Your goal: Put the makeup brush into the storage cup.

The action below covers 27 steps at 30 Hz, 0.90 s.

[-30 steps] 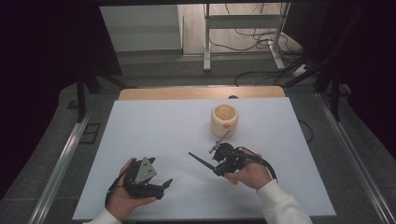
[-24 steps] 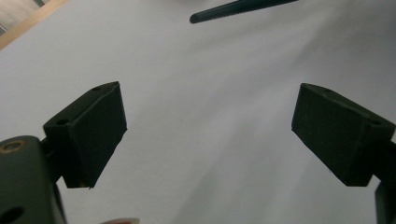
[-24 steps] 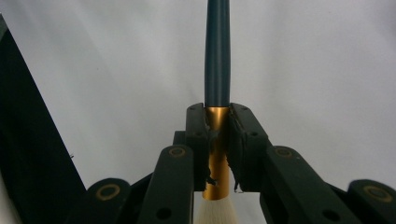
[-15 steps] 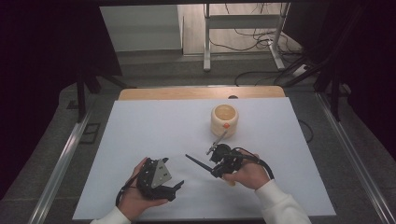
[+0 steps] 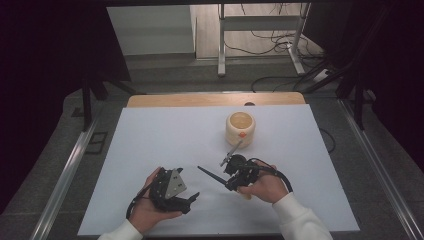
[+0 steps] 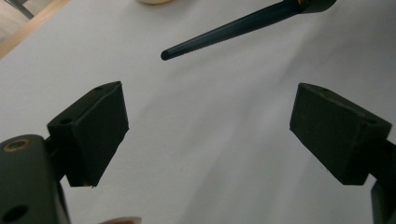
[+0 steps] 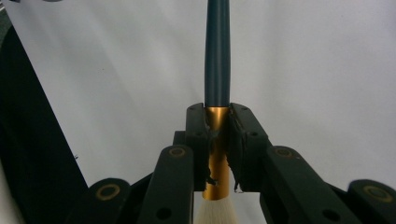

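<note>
The right gripper is clamped on a brush, its jaws closed on the gold ferrule so that the dark tapered handle runs straight out ahead and the pale bristles sit back between the gripper's arms. Gripping at the ferrule, where the brush is stiffest, probably keeps it from pivoting. In the high view the right gripper is held low over the white tabletop, with the brush handle aimed leftward toward the other hand. The left gripper is held with its jaws wide apart and nothing between them; the handle tip lies just beyond them, apart from both, which suggests a hand-over is being prepared. Farther back, a cream-coloured pot stands upright on the tabletop, well apart from both grippers.

Compared with the high view half a second earlier, the left gripper has been turned a little, its jaws now facing more to the right; the right gripper and the pot are unchanged in place.
</note>
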Each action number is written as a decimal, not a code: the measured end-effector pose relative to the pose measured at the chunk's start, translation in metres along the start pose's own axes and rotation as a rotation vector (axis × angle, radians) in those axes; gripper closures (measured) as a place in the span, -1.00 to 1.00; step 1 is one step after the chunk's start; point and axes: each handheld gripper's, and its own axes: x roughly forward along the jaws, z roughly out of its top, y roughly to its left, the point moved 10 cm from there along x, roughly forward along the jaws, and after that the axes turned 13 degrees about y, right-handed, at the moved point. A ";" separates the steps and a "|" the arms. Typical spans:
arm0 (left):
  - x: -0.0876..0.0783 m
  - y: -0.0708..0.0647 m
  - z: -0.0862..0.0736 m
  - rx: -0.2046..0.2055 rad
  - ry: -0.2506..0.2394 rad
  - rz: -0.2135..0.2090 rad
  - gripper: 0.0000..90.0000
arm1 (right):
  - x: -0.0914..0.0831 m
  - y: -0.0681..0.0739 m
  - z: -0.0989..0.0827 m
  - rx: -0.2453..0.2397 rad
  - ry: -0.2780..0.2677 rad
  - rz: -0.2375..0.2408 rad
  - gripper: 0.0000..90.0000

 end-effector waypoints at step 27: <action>0.006 -0.008 0.028 0.069 -0.026 -0.029 -0.67 | -0.009 0.004 0.008 -0.021 0.045 0.089 0.75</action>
